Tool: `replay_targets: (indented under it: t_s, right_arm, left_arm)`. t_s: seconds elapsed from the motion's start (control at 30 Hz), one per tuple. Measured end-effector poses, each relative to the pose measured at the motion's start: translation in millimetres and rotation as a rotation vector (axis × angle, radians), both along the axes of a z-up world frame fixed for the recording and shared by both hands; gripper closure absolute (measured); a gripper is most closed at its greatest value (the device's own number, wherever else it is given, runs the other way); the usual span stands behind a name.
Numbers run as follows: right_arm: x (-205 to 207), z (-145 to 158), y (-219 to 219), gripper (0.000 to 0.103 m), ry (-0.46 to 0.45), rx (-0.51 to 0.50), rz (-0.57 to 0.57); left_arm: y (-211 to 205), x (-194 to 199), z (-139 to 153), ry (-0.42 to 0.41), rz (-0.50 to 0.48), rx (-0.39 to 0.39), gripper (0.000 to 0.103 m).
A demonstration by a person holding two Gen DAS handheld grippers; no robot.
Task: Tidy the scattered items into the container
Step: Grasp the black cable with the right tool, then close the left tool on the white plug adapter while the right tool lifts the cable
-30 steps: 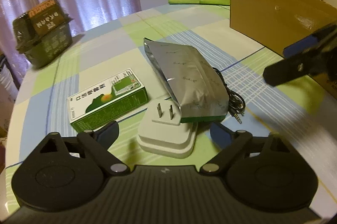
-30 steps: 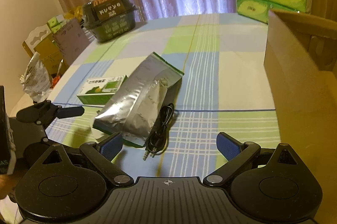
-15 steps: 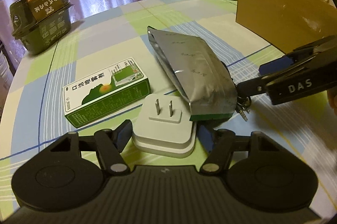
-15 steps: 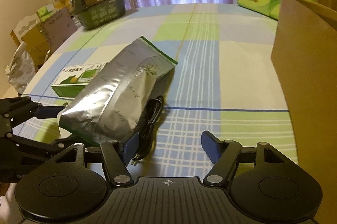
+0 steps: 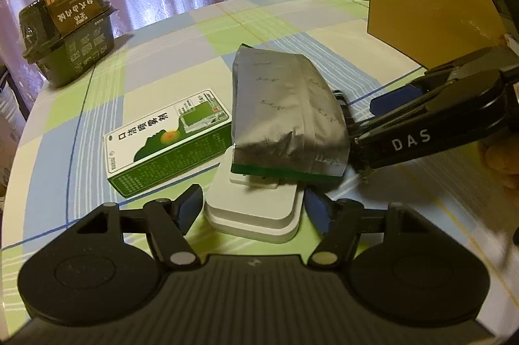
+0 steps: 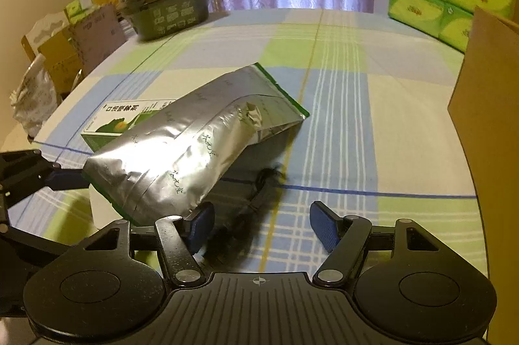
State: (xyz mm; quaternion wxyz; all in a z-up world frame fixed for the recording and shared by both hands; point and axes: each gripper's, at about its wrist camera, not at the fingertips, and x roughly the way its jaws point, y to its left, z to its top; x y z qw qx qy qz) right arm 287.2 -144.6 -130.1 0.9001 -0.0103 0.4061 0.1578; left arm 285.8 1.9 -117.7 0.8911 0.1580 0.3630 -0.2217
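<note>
Comparing with half a second earlier, the left gripper (image 5: pixel 251 204) has closed in so its jaws bracket the white plug adapter (image 5: pixel 253 212), touching or nearly so, while the silver foil pouch (image 5: pixel 285 114) now overlaps the adapter's prongs. The right gripper (image 6: pixel 261 223), jaws open, has advanced over the black cable (image 6: pixel 259 186) on the tabletop (image 6: pixel 340 124). Only the left view shows the adapter; the cardboard box (image 5: pixel 421 7) stands well apart, behind the green carton (image 5: pixel 168 147).

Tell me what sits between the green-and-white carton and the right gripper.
In the left wrist view, the crinkled silver foil pouch lies between the green-and-white carton and the right gripper, its end overlapping the white plug adapter.
</note>
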Motion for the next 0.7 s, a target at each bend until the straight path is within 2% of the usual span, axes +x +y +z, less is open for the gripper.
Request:
replay_targets:
  t_s: [0.03, 0.1, 0.27, 0.4, 0.57, 0.7]
  right_arm:
    - [-0.9, 0.1, 1.2, 0.055, -0.007, -0.019, 0.009]
    - [-3.0, 0.6, 1.2, 0.081, -0.008, -0.044, 0.021]
    - [-15.4, 3.2, -11.0, 0.084, 0.021, -0.054, 0.014]
    - [-39.5, 8.7, -27.8, 0.086, 0.047, -0.044, 0.0]
    - [-77.5, 12.1, -44.9, 0.086, 0.076, -0.028, -0.02]
    - [-98.4, 13.6, -52.7, 0.086, 0.081, -0.013, -0.048]
  left_arm:
    - [0.5, 0.1, 0.2, 0.0, 0.001, -0.002, 0.038]
    - [0.4, -0.1, 0.1, 0.003, 0.001, -0.007, 0.038]
    - [-0.3, -5.5, 1.0, 0.015, -0.005, 0.009, 0.042]
    - [0.9, -17.3, 6.8, 0.059, -0.007, -0.014, 0.044]
    - [-5.3, -52.5, 12.1, 0.106, -0.052, -0.02, 0.044]
    - [-15.9, -68.0, 10.9, 0.101, -0.074, -0.021, 0.041]
